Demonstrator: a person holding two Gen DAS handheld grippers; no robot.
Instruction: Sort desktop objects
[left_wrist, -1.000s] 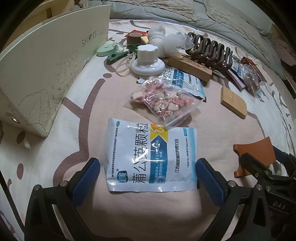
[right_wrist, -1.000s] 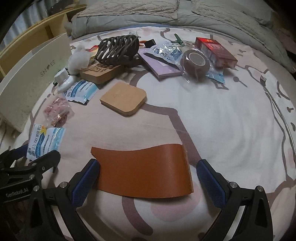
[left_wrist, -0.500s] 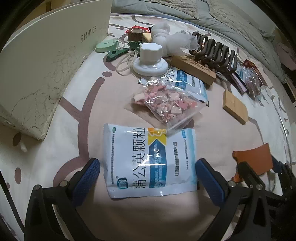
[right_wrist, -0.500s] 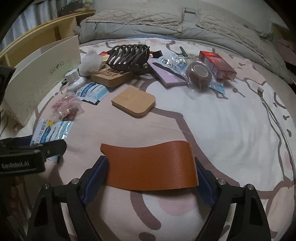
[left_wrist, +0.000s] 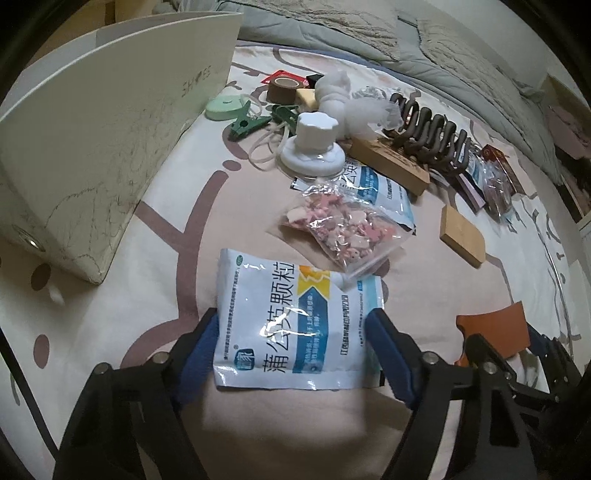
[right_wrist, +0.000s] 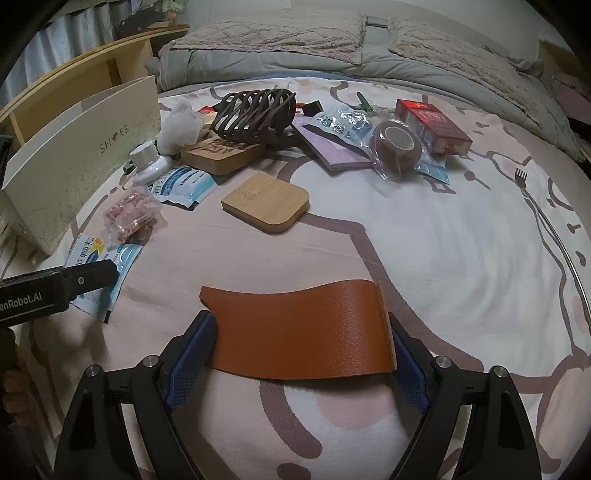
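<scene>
Blue-and-white foil medicine sachet (left_wrist: 295, 325): on the bed sheet; light, limp, slick; best pinched across its side edges. Left claw (left_wrist: 295, 354) angled steeply downward, closing, pads meeting those edges.

Curved tan leather piece (right_wrist: 303, 332): flexible, light. Right claw (right_wrist: 301, 356) likewise pitched down, clamped across its ends.

Sachet (left_wrist: 295, 325): glossy plastic film w/ glare. Leather piece (right_wrist: 303, 332): orange-brown, matt, pebbled grain. Block (right_wrist: 266, 202): pale wood, smooth, matt. Snack bag (left_wrist: 343, 229): clear shiny plastic. Bedsheet (right_wrist: 424, 258): soft matt cloth, printed. Box (left_wrist: 92, 140) at sheet's left edge: matt card, crackled finish.
</scene>
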